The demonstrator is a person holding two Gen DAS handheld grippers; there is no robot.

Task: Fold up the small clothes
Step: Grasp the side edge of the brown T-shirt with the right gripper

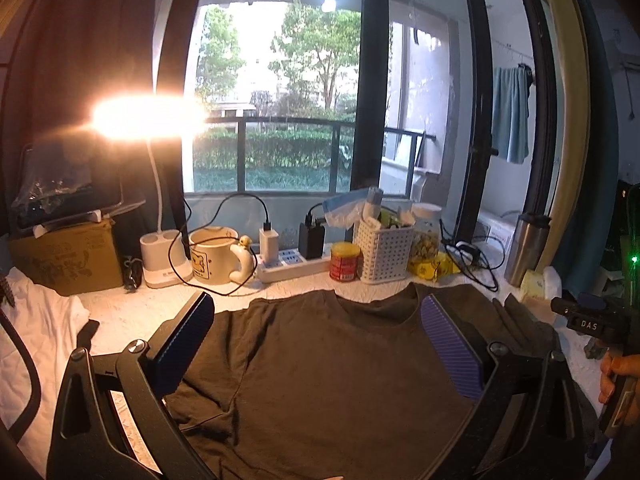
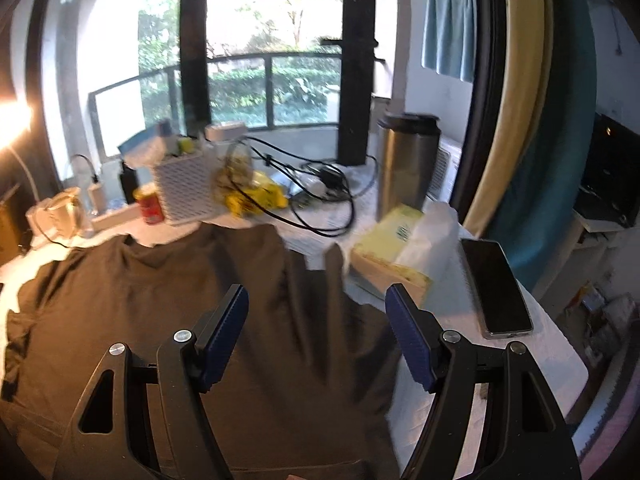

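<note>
A dark brown T-shirt (image 1: 320, 372) lies spread flat on the white table (image 1: 132, 312), collar toward the window. My left gripper (image 1: 316, 308) hovers open over the shirt's chest, nothing between its blue pads. The same shirt (image 2: 140, 304) fills the lower left of the right wrist view, its right sleeve lying near a tissue box. My right gripper (image 2: 318, 300) is open above the shirt's right side, empty. In the left wrist view the right gripper's body (image 1: 592, 322) and a hand (image 1: 618, 384) show at the right edge.
White cloth (image 1: 36, 340) lies at the left. Along the back stand a lit lamp (image 1: 148, 116), mug (image 1: 214, 256), power strip (image 1: 292, 266), red can (image 1: 344, 261), white basket (image 1: 384, 250) and steel tumbler (image 2: 408, 164). A tissue box (image 2: 394, 260) and phone (image 2: 496, 288) sit right of the shirt.
</note>
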